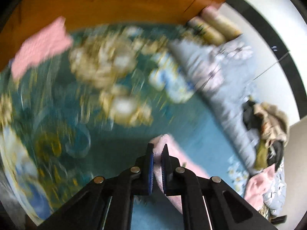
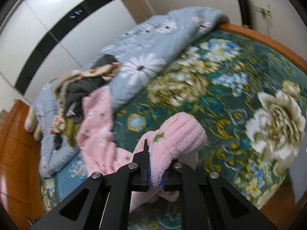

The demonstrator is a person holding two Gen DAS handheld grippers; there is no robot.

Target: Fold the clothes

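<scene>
Both grippers' fingers [image 1: 151, 164] [image 2: 146, 159] clamped on fluffy pink fleece garment [image 2: 172, 136], bunched, flower-dotted.

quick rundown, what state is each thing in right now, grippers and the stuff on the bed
left gripper: shut on pink fleece garment
right gripper: shut on pink fleece garment
pink fleece garment: bunched, unfolded, held by both grippers
blue floral quilt: rumpled along the bed's side
clothes pile: heaped, unfolded, on the quilt
green floral blanket: spread flat on the bed
</scene>
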